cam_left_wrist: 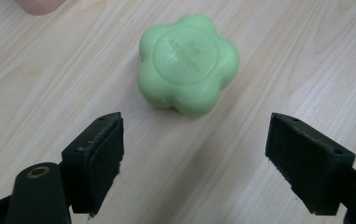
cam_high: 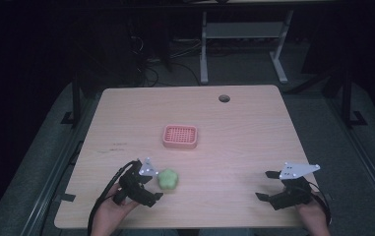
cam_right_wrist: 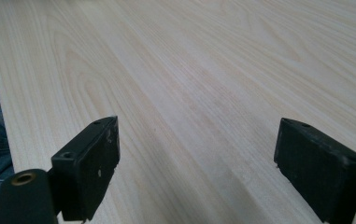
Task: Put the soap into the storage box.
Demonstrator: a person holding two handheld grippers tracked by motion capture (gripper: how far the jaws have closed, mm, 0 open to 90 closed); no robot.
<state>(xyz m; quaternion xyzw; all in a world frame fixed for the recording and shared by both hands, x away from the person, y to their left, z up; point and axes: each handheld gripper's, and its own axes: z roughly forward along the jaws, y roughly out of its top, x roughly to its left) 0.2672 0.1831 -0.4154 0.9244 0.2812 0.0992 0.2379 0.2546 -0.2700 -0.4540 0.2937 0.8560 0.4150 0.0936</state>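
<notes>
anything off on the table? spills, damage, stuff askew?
Nothing stands out. The green soap lies flat and whole ahead of the open left gripper; the pink tray sits square mid-table, and the right gripper is open over bare wood.

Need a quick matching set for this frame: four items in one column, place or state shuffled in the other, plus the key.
Items:
1. green flower-shaped soap
2. pink slotted tray
3. left hand-held gripper
4. right hand-held gripper

Descriptions:
A. open over bare wood at the table's near right
B. mid-table, beyond the soap
C. open, jaws just short of the soap
D. lying flat on the table, near left

Pairs: 1-D, 2-B, 3-C, 4-A
</notes>
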